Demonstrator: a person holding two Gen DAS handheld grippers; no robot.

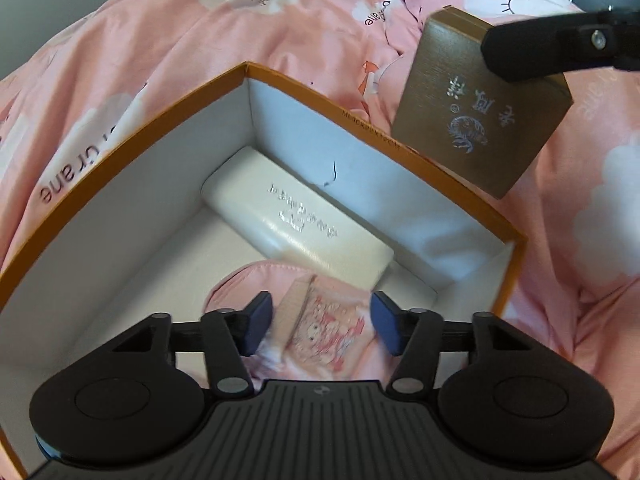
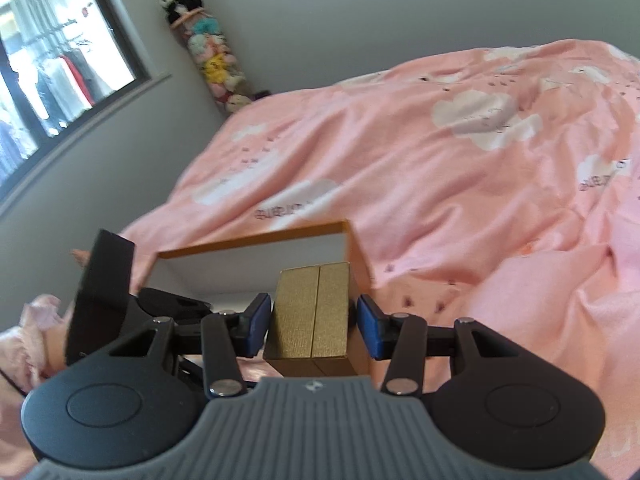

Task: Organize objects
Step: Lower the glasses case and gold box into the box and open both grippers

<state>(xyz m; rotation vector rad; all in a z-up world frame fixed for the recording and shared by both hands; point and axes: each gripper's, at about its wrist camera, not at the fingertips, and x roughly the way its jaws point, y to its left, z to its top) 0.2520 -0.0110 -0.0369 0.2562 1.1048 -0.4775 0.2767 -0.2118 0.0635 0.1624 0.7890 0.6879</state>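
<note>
An orange-rimmed cardboard box (image 1: 168,120) with white inner walls sits on the pink bed. A white case (image 1: 296,220) with silver lettering lies inside it. My left gripper (image 1: 322,322) is over the box interior, its jaws around a pink printed cloth item (image 1: 324,332). My right gripper (image 2: 312,330) holds a gold box (image 2: 310,312) between its blue pads (image 2: 258,326), above the orange box's edge (image 2: 256,242). In the left wrist view the gold box (image 1: 476,120), with silver characters, hangs beside the orange box's right wall, one black finger (image 1: 560,44) across it.
A pink duvet (image 2: 460,184) with white clouds covers the bed around the box. A window (image 2: 52,60) and a column of plush toys (image 2: 212,52) stand along the grey wall. Pink fabric (image 2: 28,332) lies at the left.
</note>
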